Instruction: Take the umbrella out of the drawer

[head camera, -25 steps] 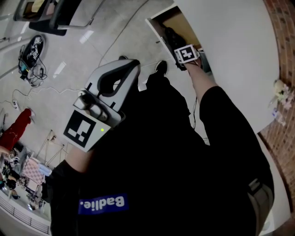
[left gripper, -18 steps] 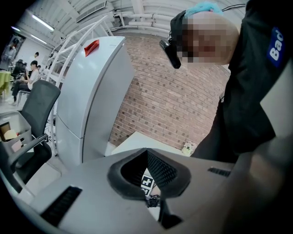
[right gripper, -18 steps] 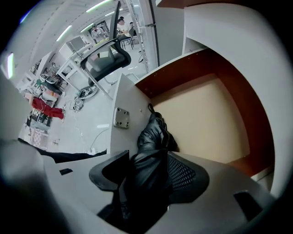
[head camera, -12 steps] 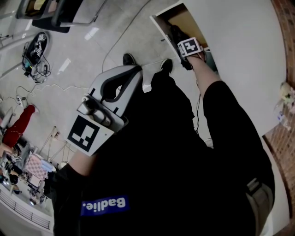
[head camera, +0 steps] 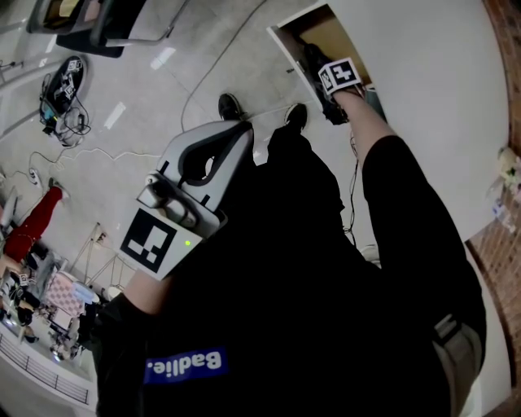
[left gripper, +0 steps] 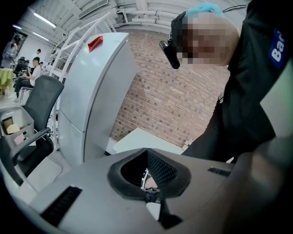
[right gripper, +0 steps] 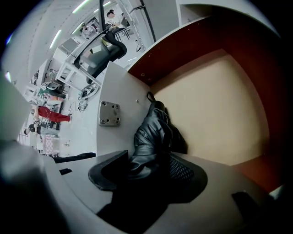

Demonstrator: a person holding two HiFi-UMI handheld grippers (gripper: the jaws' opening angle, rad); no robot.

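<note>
The drawer (head camera: 281,41) stands open at the top of the head view, its pale bottom (right gripper: 215,109) bare but for the umbrella. The black folded umbrella (right gripper: 153,132) lies against the drawer's white side wall; in the head view it is a dark shape (head camera: 312,57). My right gripper (right gripper: 146,171) points steeply down into the drawer, its jaws wide apart with the umbrella's near end between them; the pads do not press on it. In the head view only its marker cube (head camera: 339,75) shows. My left gripper (head camera: 242,130) hangs in front of my chest, shut and empty (left gripper: 151,195).
A white cabinet top (head camera: 423,81) lies right of the drawer. My shoes (head camera: 230,106) stand on the grey floor beside a loose cable (head camera: 195,89). An office chair (head camera: 106,24) and cable clutter (head camera: 61,89) sit far left. A metal hinge plate (right gripper: 110,113) is on the drawer's side.
My right gripper has sunk deeper into the drawer, down over the umbrella. The left gripper has stayed almost where it was.
</note>
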